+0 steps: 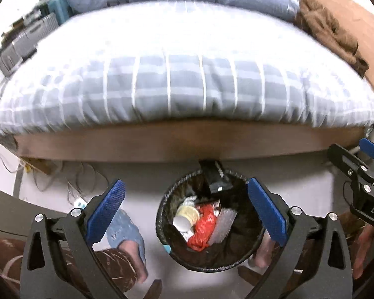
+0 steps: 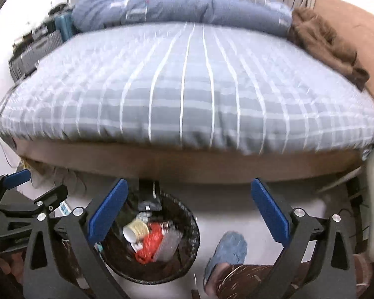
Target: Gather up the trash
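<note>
A black mesh trash bin point(image 1: 162, 226) with a dark liner stands on the pale floor in front of the bed. Inside lie a crumpled red wrapper point(image 1: 204, 228), a white cup point(image 1: 184, 220) and a silver packet point(image 1: 224, 226). My left gripper point(image 1: 185, 184) hangs open straight above the bin, nothing between its blue pads. My right gripper point(image 2: 189, 184) is open and empty too. In its view the bin point(image 2: 195, 236) sits lower left, partly behind the left finger, with the red wrapper point(image 2: 149, 245) showing. Each gripper appears at the edge of the other's view.
A bed point(image 1: 187, 87) with a grey-blue striped cover fills the space ahead, its wooden frame point(image 1: 187, 144) just beyond the bin. A person's feet in blue slippers point(image 1: 124, 229) stand on both sides of the bin. Cables point(image 1: 62, 179) trail on the floor at left.
</note>
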`<state>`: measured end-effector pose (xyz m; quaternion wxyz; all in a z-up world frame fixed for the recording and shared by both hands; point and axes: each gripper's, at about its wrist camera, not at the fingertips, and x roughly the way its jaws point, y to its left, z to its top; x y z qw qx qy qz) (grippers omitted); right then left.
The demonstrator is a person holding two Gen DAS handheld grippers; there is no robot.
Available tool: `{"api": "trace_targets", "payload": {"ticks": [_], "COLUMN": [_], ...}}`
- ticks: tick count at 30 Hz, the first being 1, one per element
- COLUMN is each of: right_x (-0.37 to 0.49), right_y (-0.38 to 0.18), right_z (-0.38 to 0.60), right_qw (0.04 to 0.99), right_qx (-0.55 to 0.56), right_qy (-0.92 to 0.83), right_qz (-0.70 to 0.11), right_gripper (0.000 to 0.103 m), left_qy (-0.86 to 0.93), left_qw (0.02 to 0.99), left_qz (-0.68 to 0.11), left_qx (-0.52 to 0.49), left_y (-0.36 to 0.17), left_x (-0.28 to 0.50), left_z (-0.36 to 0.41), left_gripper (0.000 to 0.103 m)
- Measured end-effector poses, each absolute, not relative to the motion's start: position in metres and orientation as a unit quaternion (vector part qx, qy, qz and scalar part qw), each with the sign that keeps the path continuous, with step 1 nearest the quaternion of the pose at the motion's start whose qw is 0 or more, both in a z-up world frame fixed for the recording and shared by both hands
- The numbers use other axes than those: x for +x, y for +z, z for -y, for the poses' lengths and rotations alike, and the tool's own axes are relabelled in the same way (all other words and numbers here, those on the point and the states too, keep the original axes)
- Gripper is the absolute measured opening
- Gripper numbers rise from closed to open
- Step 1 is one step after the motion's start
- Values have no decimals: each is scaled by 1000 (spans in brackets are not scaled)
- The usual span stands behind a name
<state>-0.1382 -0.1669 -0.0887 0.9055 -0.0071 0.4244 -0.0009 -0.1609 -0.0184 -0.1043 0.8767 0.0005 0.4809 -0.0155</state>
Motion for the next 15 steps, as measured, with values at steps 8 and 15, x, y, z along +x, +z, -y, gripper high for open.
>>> {"api": "trace_targets", "payload": {"ticks": [8,15], "right_x": [-173,-197], "right_y": [-13,10], "right_z": [163,162], "right_qw": [927,932], "right_qx": [-9,-2], "right_qy": [-6,-8], "right_qz": [-374,-362], "right_gripper": [95,95], "left_qy": [-7,-2], "left_qw": [904,913], "left_qz": [-426,-408], "left_qx": [-7,-5], "left_y": [-20,9], "left_x": [-192,-218], "left_z": [14,9], "left_gripper": [97,97]}}
